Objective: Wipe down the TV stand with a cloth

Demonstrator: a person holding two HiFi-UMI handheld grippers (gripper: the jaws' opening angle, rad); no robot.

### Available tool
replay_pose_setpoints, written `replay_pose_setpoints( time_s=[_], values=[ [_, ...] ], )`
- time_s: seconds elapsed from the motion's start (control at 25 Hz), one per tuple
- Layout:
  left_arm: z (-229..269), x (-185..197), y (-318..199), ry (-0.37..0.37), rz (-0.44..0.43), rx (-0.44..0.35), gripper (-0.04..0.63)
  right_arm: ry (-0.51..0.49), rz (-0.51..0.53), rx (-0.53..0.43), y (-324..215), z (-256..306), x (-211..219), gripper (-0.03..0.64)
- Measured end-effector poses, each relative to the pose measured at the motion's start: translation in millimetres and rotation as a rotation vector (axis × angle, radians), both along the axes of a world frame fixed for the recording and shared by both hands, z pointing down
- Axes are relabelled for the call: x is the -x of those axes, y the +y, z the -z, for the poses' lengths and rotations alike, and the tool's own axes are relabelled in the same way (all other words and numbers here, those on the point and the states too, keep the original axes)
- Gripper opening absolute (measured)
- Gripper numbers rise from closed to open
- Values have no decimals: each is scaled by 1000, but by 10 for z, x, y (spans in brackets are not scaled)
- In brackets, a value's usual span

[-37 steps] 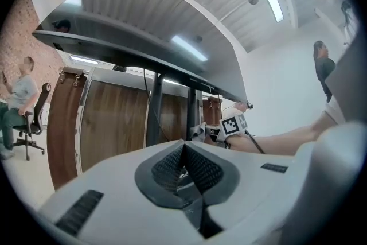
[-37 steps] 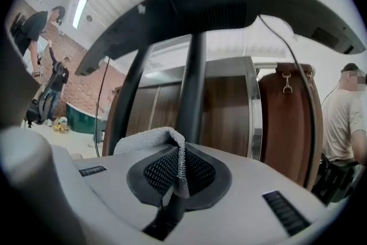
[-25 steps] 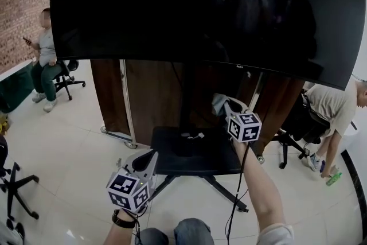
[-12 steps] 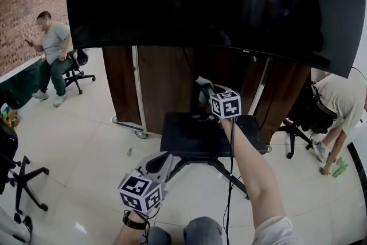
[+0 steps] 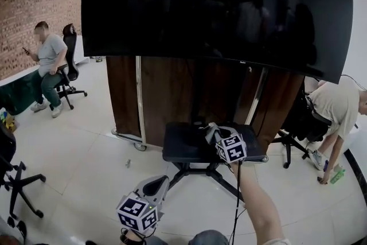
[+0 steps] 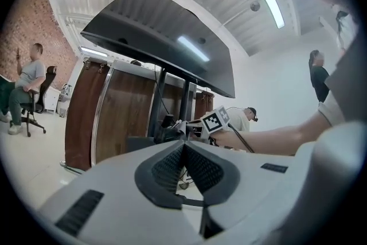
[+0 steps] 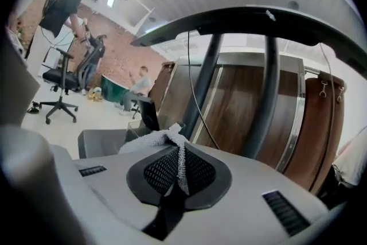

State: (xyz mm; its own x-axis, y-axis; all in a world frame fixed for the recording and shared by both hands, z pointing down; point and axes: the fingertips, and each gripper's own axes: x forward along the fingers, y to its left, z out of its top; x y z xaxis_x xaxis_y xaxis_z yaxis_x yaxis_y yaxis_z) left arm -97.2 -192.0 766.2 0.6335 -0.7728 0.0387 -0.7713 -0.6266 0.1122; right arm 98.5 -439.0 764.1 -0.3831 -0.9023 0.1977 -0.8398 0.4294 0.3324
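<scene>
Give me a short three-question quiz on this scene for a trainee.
1. True or false: the left claw is shut with nothing in it.
2. What does the right claw pinch? A) a white mesh cloth B) a green bottle C) a spray can
3. Fill in: in the head view, the right claw is over the flat ____ of the black TV stand.
Key: 1 true; 2 A; 3 shelf.
</scene>
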Motion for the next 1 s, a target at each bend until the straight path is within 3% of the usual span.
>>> replay_pose_setpoints(
  time_s=[0.12, 0.24, 0.44, 0.52, 0.6, 0.76, 0.84, 0.92, 1.0],
  values=[
    [-79, 22, 52, -8, 17, 11, 32, 17, -66, 73, -289, -165, -241, 5],
    [-186, -1, 42, -15, 23, 21, 32, -13, -155, 126, -372, -270, -849, 5],
    [-323, -152, -30, -11, 1, 53, 32, -96, -345, 116, -102, -227, -2154, 5],
    [-361, -261, -20, -15, -23, 62, 32, -170, -363, 82, 127, -132, -2387, 5],
    [-385, -353, -1, -13, -42, 66, 32, -242, -282, 33, 418, -6, -2117, 5],
    [-447, -527, 54, -9, -69, 77, 32, -357, 1, 2, 803, 10, -682, 5],
    [-475, -603, 109, -18, -79, 76, 32, -363, 105, 13, 871, -39, -39, 5],
    [-486, -634, 124, -17, -84, 71, 32, -348, 134, 31, 824, -120, 233, 5],
    [-496, -647, 121, -21, -92, 61, 32, -348, 84, 46, 748, -235, 37, 5]
  ],
)
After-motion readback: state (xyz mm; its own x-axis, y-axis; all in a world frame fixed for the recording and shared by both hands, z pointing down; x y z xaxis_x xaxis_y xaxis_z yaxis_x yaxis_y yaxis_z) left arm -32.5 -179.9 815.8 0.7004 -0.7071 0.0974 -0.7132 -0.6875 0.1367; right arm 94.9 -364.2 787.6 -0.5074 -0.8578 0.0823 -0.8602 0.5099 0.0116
